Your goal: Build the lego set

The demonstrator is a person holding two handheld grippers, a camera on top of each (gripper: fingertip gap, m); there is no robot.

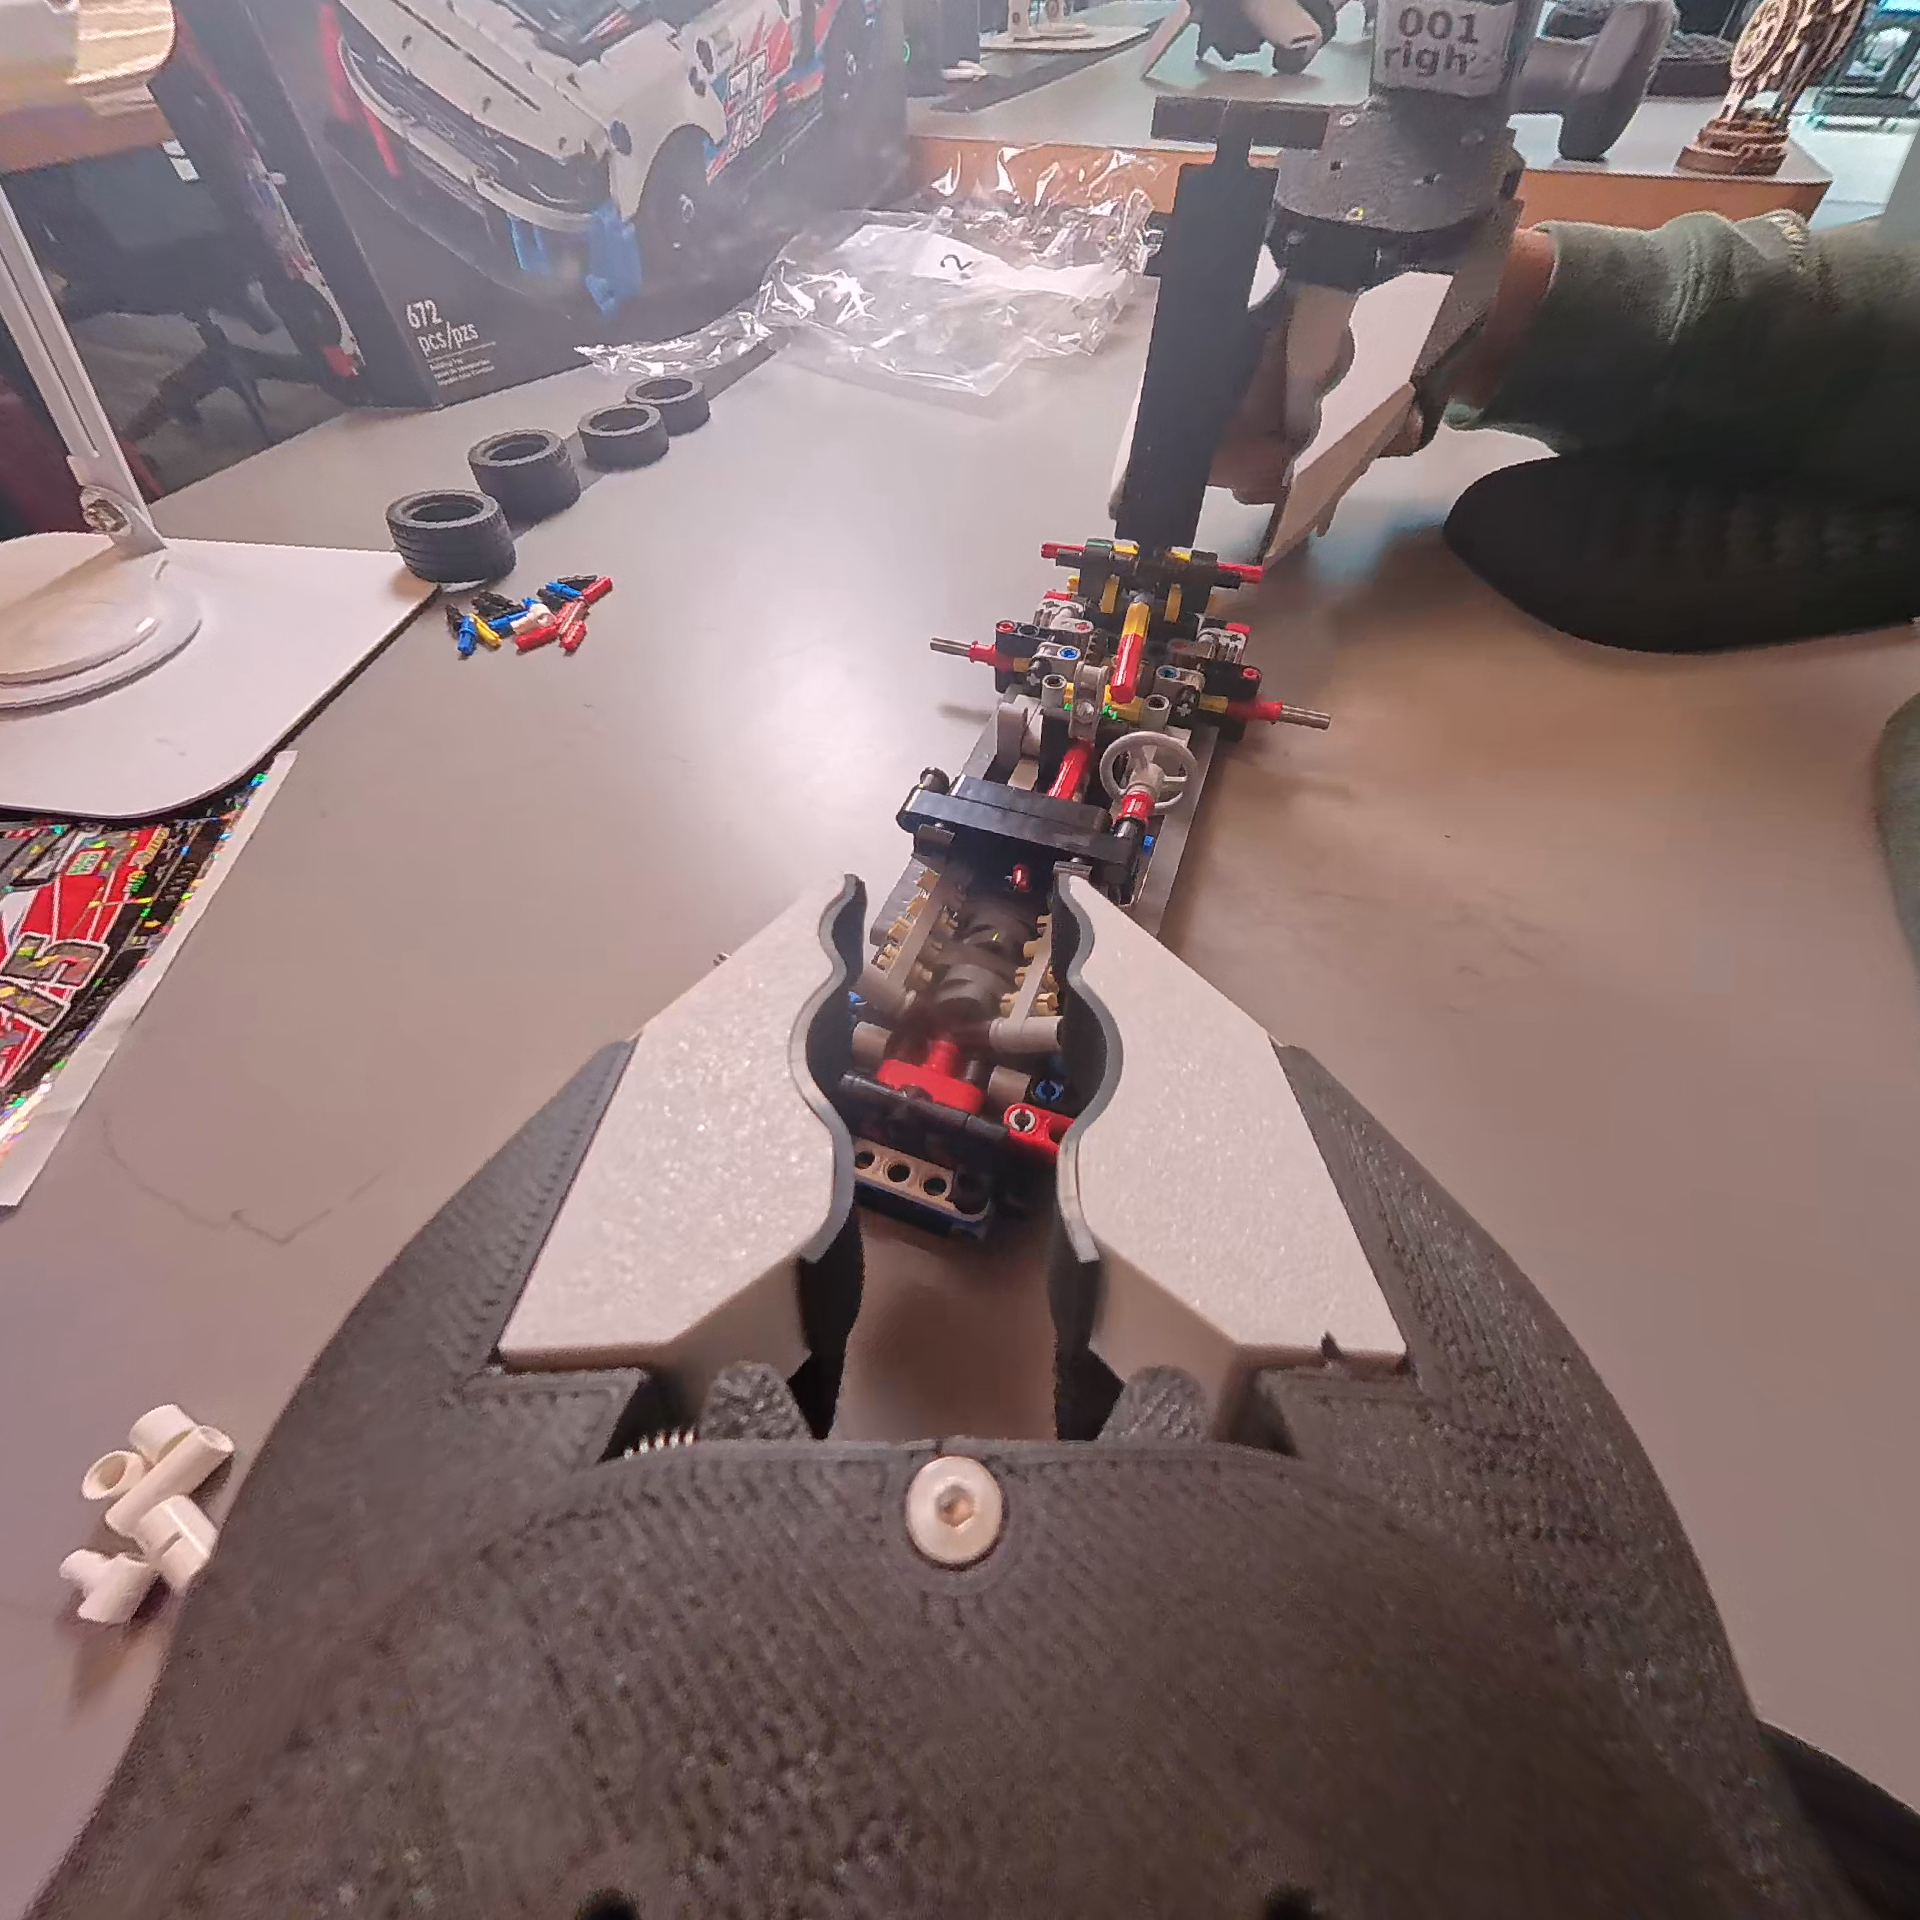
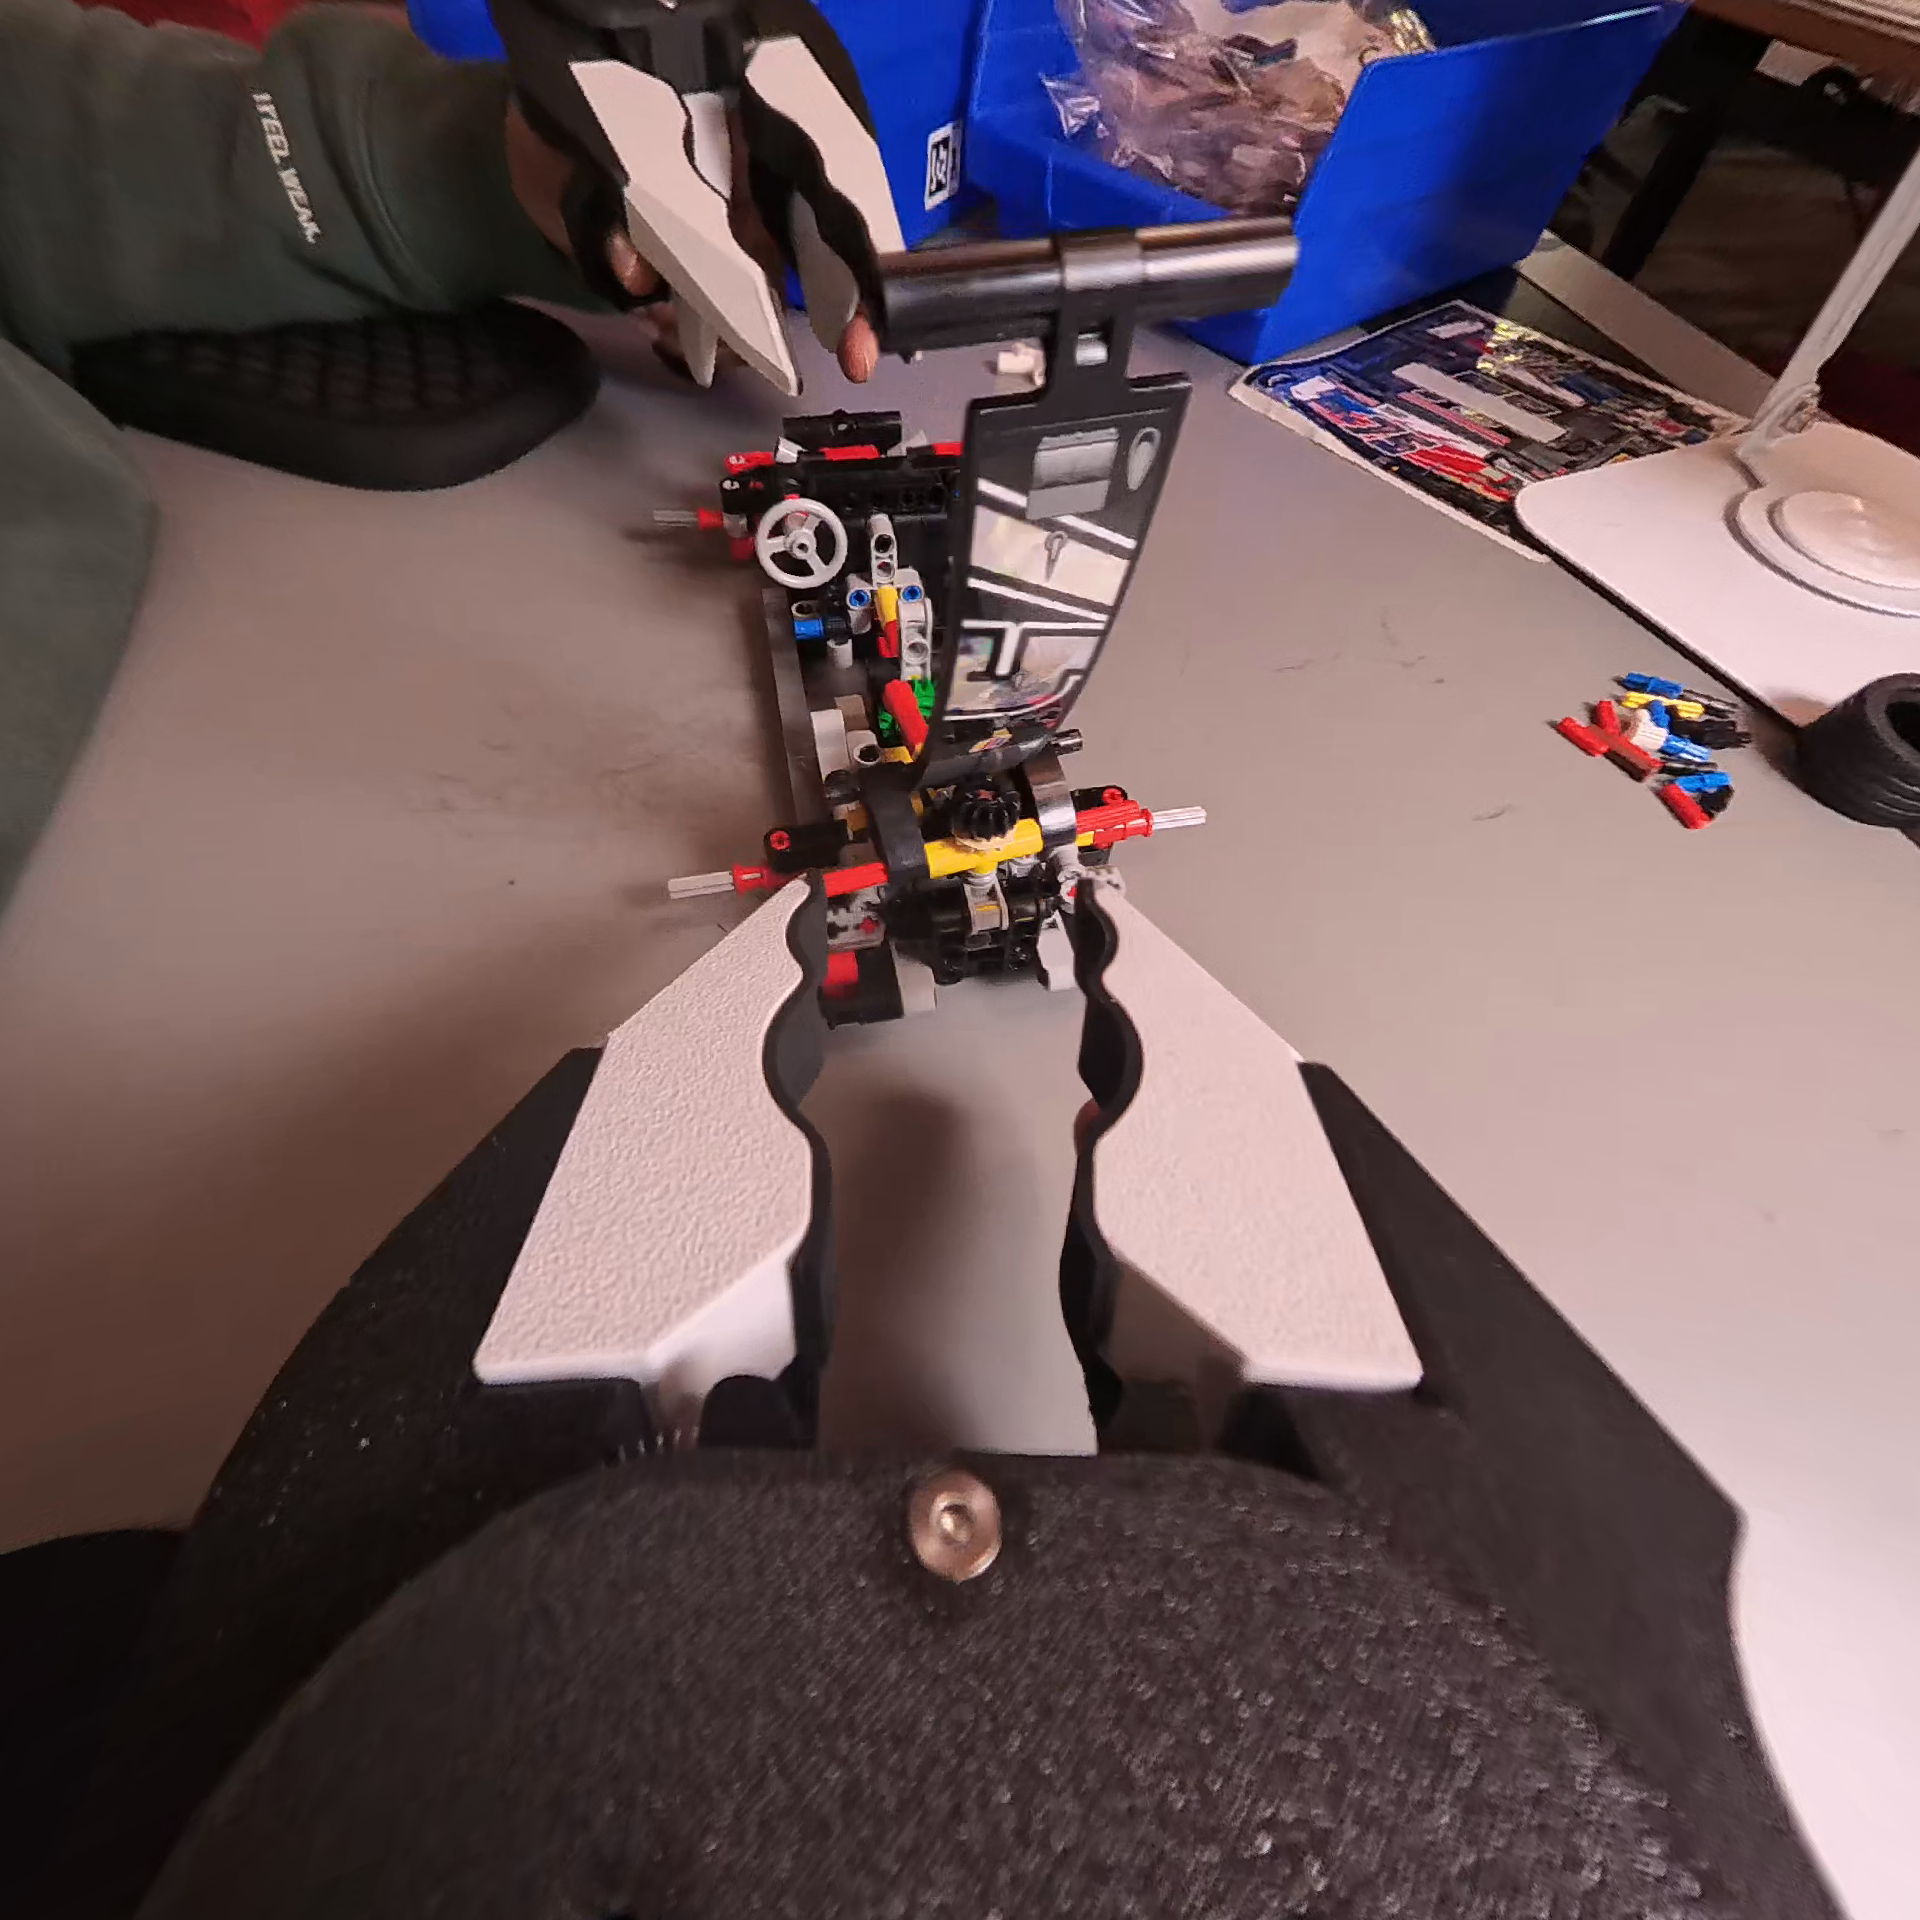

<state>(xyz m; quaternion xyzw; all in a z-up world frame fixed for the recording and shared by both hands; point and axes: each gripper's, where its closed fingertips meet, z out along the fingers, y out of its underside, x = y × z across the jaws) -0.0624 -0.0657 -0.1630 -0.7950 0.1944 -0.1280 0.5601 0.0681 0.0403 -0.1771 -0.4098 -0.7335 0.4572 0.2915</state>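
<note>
Two handheld grippers meet a half-built lego chassis (image 1: pixel 1091 769) from opposite ends on a grey table (image 1: pixel 644 831). The left gripper (image 1: pixel 956 904) lies low and nearly level with the tabletop, pointing along the model; its jaws stand partly open, flanking one end of the chassis, where red and grey gear parts sit between the white fingers (image 1: pixel 727 1091). Whether the pads press the bricks cannot be told.

The right gripper (image 2: pixel 940 904), seen from its own camera, also reaches in low, its jaws partly open on either side of the other end, just behind the yellow and red cross axle (image 2: pixel 977 847). Contact there cannot be told either. From the left wrist view it tilts down steeply, held by a hand (image 1: pixel 1299 416) in a green sleeve (image 1: pixel 1714 416).

The chassis runs lengthwise between the two grippers, its long axis in line with both. A black curved panel (image 2: pixel 1049 582) rises upright from it, topped by a black crossbar (image 2: pixel 1081 281). A grey steering wheel (image 2: pixel 800 542) sits mid-model. Four black tyres (image 1: pixel 540 478), loose coloured pins (image 1: pixel 530 613), white connectors (image 1: pixel 151 1507) and a sticker sheet (image 2: pixel 1475 416) lie nearby.
</note>
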